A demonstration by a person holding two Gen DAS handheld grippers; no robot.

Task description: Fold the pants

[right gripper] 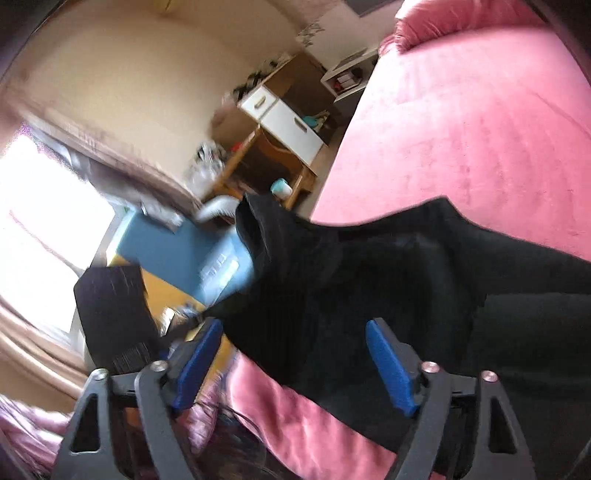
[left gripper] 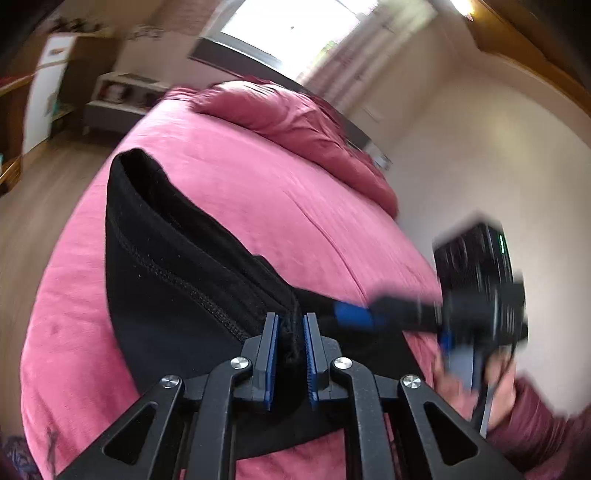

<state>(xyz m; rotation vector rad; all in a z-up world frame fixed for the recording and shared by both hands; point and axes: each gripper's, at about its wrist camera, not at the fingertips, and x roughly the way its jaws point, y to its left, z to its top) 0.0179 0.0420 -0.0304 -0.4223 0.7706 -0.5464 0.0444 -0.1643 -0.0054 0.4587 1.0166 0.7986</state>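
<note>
Black pants (left gripper: 166,273) lie on a pink bed cover (left gripper: 258,192), a stitched hem edge running toward me. My left gripper (left gripper: 290,325) is shut on a bunched edge of the pants between its blue pads. My right gripper (left gripper: 354,314) shows blurred at the right of the left wrist view, close to the pants' edge. In the right wrist view the right gripper (right gripper: 291,328) is open, its blue fingers (right gripper: 388,365) wide apart over the black pants (right gripper: 369,280), with nothing clamped. The pants hang partly raised there.
A pink pillow (left gripper: 280,110) lies at the bed's head by the window (left gripper: 295,26). A wooden desk with white drawers (right gripper: 280,118) stands beside the bed. A blue box (right gripper: 184,251) and a black object (right gripper: 110,306) sit at the left.
</note>
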